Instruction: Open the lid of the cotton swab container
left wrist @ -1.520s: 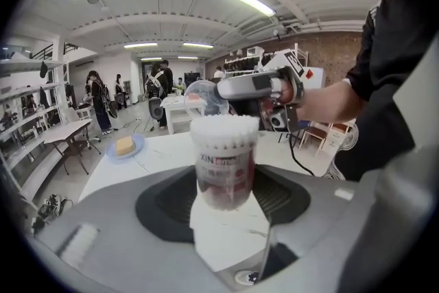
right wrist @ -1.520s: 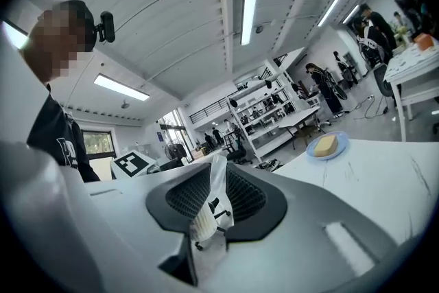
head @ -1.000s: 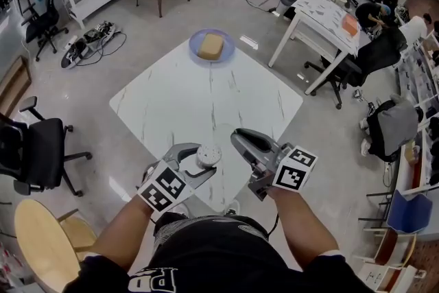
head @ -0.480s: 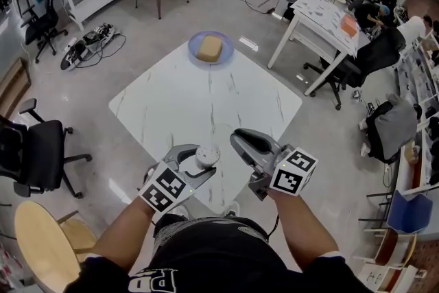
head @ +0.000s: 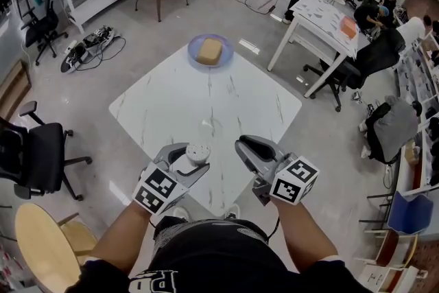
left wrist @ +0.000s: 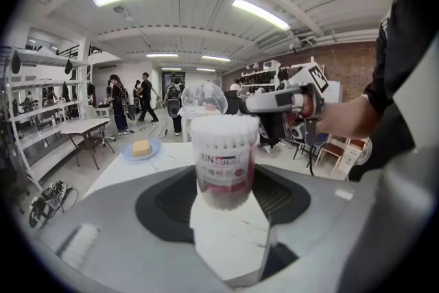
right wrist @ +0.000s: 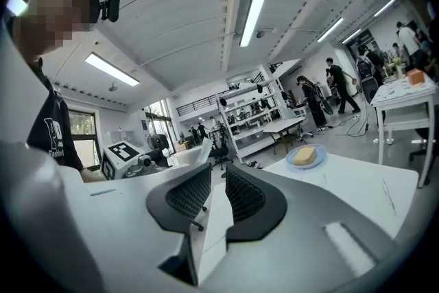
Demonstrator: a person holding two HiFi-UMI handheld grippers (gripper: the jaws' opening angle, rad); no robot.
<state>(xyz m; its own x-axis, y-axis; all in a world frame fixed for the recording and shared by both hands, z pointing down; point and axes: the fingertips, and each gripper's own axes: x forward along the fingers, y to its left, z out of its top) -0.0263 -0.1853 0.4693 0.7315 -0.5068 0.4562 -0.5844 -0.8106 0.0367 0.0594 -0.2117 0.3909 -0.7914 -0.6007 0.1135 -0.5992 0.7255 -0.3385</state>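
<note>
Your left tool (left wrist: pixel 223 192) grips the cotton swab container (left wrist: pixel 223 154) upright by its lower body, over the near corner of the surface (head: pixel 254 99). The swab tips are exposed, and the clear lid (head: pixel 207 127) lies on the surface just beyond. Your right tool (right wrist: pixel 218 199) is empty, jaws narrowly apart, near the container.

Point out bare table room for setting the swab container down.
Bare tabletop: between the blue plate and the clear lid, and out to both side corners. Crowded: the near corner, under the left gripper and right gripper.
</note>
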